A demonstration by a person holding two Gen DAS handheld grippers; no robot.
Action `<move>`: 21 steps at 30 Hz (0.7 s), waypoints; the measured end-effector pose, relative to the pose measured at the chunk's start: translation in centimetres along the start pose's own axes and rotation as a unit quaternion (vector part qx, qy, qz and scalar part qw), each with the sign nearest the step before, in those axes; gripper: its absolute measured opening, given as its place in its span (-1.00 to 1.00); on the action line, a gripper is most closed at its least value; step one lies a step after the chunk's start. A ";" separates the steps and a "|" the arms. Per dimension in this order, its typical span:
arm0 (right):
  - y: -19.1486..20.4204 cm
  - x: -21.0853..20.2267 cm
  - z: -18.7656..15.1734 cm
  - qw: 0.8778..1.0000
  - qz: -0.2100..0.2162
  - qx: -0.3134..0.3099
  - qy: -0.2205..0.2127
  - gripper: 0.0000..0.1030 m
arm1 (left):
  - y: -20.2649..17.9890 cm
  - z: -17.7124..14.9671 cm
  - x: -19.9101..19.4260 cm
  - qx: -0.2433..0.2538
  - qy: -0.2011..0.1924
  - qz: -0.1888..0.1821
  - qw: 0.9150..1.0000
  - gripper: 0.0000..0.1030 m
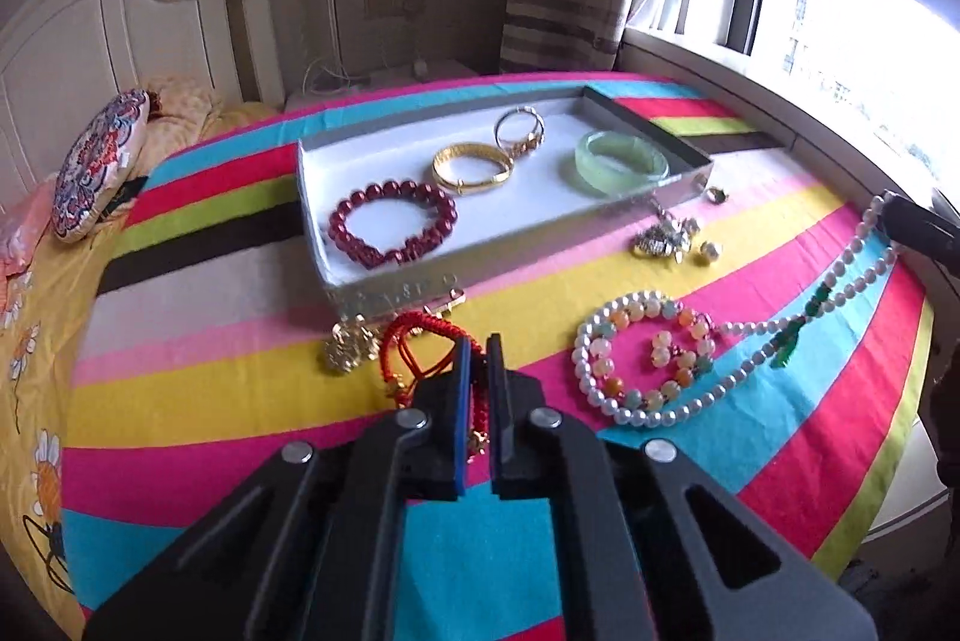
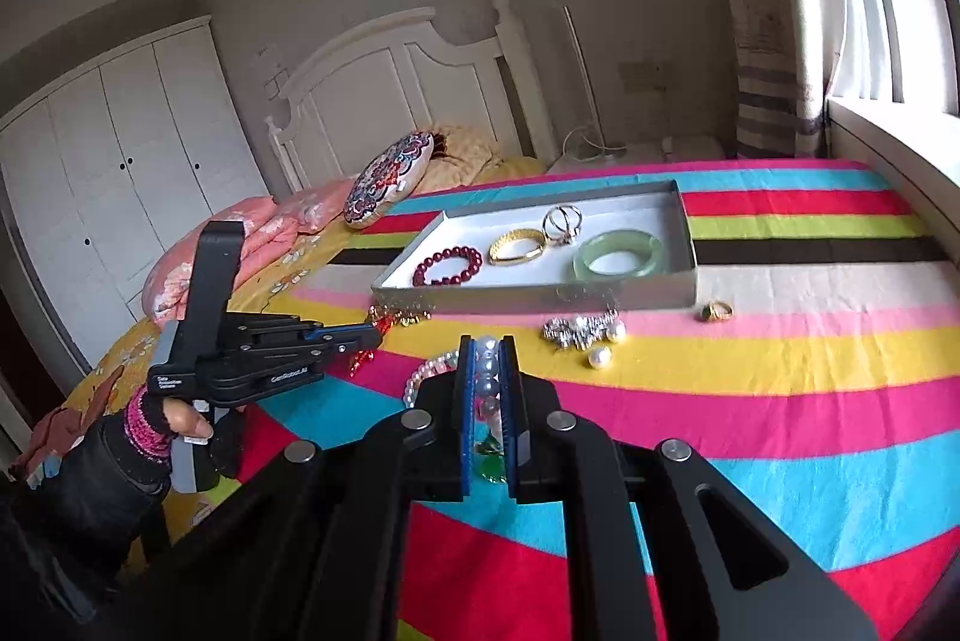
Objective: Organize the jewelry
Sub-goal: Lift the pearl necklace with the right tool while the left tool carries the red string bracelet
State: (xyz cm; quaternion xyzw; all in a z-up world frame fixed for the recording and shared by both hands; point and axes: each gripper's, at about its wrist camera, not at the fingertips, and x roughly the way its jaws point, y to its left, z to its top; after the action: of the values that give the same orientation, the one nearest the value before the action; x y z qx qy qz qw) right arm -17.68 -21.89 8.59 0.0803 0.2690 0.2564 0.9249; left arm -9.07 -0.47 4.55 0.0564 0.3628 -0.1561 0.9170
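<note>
Red cord bracelet (image 1: 420, 353): just in front of the tray, pinched between the closed jaws of the left gripper (image 1: 478, 350).
Pearl necklace (image 1: 750, 335): front-right of the tray; one end clamped in the right gripper (image 2: 487, 356).
Tray (image 1: 312, 197): on the striped cloth (image 1: 240, 401); holds four bangles.

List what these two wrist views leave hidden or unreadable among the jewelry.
- Red cord bracelet: in the left wrist view its near part is covered by the left gripper, shut on it.
- Pearl necklace: its far end runs behind the right gripper at the frame edge.
- Gold pieces before the tray: too small and blurred in the right wrist view to identify.
- Lettering on the tray's front wall: unreadable.
</note>
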 end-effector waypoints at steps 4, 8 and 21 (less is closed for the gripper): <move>1.5 1.7 3.4 0.999 0.013 -0.036 -0.013 -0.82 | 0.8 2.0 -3.3 -0.004 -0.040 0.006 0.999 -0.92; 3.1 3.5 6.6 0.998 0.028 -0.059 -0.017 -0.82 | 1.8 3.3 -5.6 -0.010 -0.063 0.001 0.998 -0.92; 6.0 2.5 14.0 0.994 0.026 -0.083 -0.070 -0.81 | 2.4 5.8 -8.4 0.033 -0.084 0.016 0.996 -0.92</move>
State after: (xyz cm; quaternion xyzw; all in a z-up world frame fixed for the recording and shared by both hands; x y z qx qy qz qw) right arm -10.93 -15.65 20.99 0.0281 0.1793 0.2957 0.9379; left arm -10.23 2.60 14.51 0.0792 0.2779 -0.1580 0.9442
